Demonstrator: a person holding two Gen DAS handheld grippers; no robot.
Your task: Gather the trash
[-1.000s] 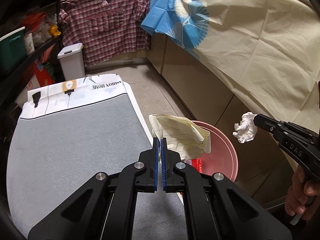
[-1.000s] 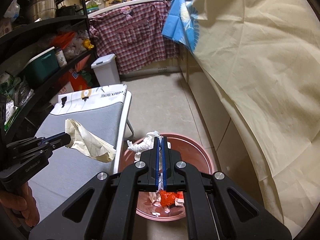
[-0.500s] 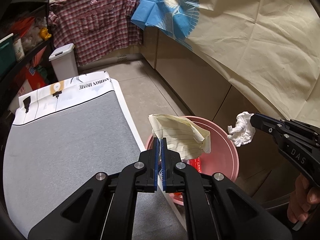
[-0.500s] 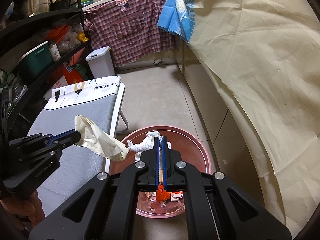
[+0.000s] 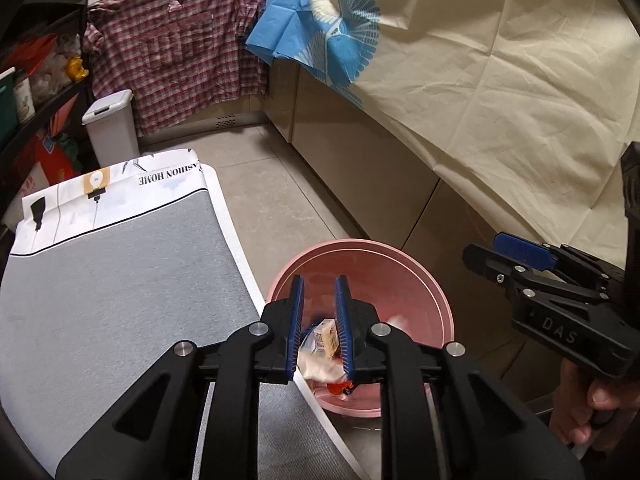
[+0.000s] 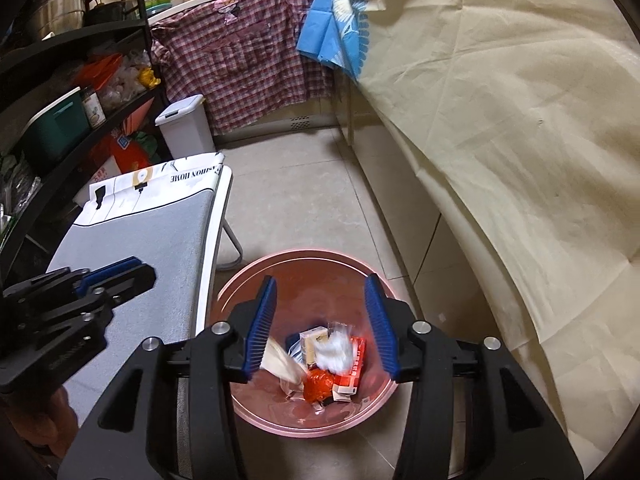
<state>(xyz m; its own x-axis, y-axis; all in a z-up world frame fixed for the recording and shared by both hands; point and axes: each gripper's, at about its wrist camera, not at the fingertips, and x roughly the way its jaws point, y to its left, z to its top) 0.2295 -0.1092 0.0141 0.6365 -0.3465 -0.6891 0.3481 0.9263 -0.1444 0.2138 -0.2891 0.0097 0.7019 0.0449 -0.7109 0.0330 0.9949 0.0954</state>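
Left wrist view: left gripper point(image 5: 320, 292) angles down over the round pink plastic bin point(image 5: 432, 292) on the floor, beside the grey padded ironing board point(image 5: 120, 300). Its jaws are opening, a narrow gap, nothing between them. The yellow lined paper it pinched a second ago is gone from its blue pads. One right gripper point(image 5: 486, 254) at right, a hand point(image 5: 588, 412) on its handle, jaws apart, its white tissue wad gone.

Right wrist view: right gripper point(image 6: 322, 320) tilts down over the bin, jaws opening, about half wide, empty. In the bin: one cream paper point(image 6: 280, 362), one white tissue wad point(image 6: 334, 350), blurred, atop red wrappers point(image 6: 352, 372).
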